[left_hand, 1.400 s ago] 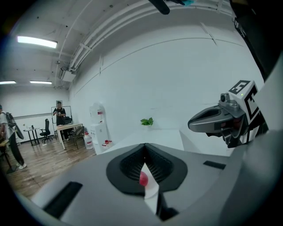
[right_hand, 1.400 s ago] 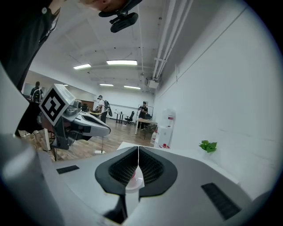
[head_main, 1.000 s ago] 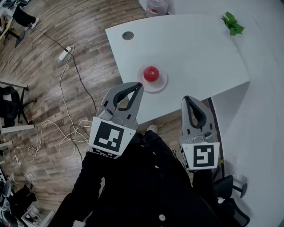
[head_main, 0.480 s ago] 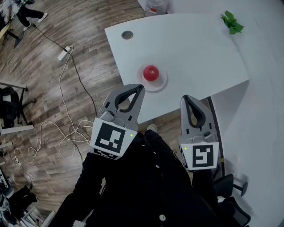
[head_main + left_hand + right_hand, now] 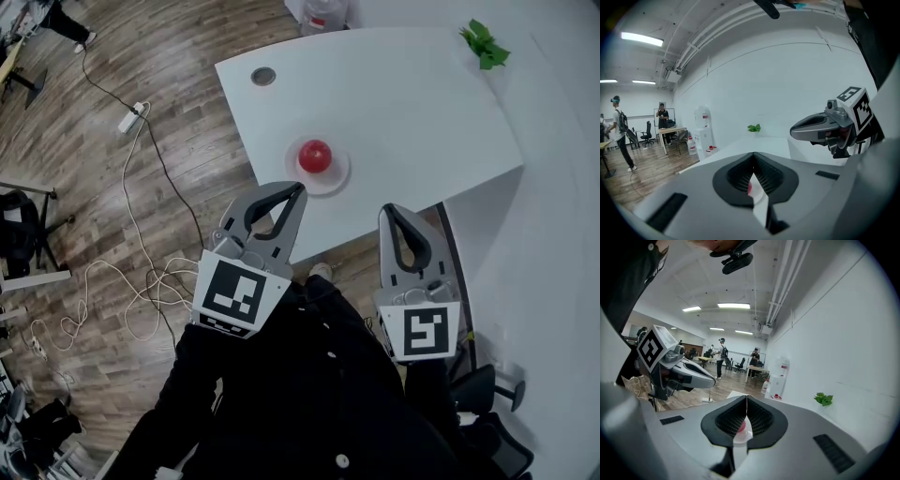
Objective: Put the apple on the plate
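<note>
My left gripper (image 5: 296, 190) is clenched tight with nothing in it, tips over the near edge of the white table (image 5: 403, 103); my right gripper (image 5: 393, 212) is closed and empty too, further right at that same edge; the red apple (image 5: 315, 156) sits on the small plate (image 5: 337, 179), close to the table's near edge, just beyond my left tips and touching neither gripper; a green plant sprig (image 5: 485, 45) lies at the far right corner.
</note>
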Available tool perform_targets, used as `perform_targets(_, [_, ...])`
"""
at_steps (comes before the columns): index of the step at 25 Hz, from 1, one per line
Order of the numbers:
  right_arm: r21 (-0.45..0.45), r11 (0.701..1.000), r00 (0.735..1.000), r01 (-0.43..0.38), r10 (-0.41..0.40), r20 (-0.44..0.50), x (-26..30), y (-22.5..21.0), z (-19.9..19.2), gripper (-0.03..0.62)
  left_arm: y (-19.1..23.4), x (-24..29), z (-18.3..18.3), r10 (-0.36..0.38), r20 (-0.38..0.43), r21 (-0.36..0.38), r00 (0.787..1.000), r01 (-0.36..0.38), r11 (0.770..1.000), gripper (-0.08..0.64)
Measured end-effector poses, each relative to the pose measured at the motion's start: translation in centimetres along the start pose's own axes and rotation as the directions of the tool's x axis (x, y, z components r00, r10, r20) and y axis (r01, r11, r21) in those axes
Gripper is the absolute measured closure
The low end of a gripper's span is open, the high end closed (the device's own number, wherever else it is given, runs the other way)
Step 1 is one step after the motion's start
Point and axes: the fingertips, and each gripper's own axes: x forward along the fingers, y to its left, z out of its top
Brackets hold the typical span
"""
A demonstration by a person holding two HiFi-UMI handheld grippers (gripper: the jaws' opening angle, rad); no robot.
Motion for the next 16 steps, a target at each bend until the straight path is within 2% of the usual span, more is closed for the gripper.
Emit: perform_targets(16, [-0.006,1.000,1.000,0.001,-0.001,0.004,-0.14,0.53,0.17,0.551,0.06,-0.25,-0.65,-0.004,-0.010,-0.012,1.000,0.004,1.000,0.546])
